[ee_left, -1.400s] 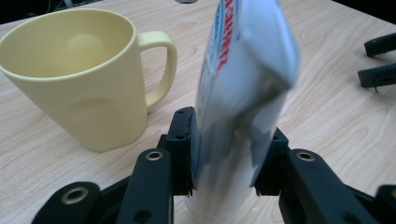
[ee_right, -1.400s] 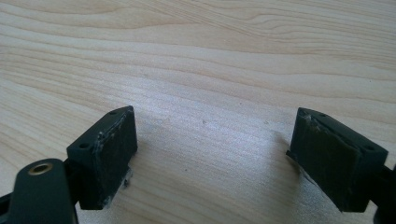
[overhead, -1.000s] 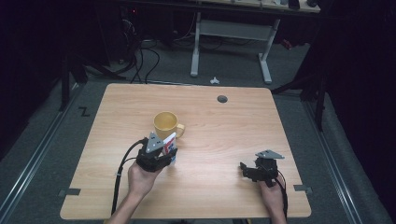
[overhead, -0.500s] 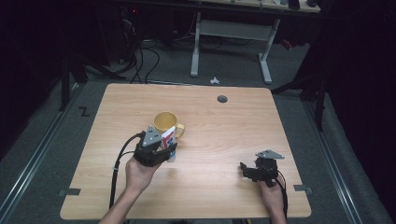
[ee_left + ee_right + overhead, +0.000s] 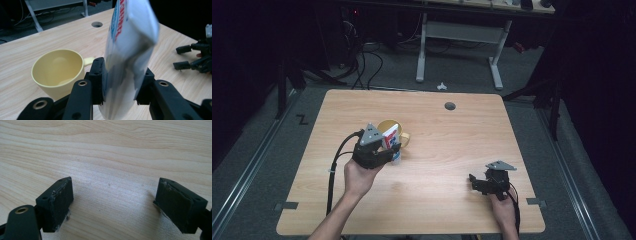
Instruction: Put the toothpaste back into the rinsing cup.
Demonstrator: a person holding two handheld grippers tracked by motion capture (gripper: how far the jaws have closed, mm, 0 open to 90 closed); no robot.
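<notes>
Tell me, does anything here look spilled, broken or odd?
Nothing spilled or broken. The white packet is clamped in the left hand-held gripper, tilted beside the yellow cup, which looks empty. The right hand-held gripper is open over bare table.

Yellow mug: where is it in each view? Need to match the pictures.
High view: yellow mug left of centre on the table, just behind the left gripper and partly covered by it.
Left gripper view: mug at lower left, beside the white packet that this gripper clamps.
Right gripper view: bare table wood.
Shared landmark: round table hole.
</notes>
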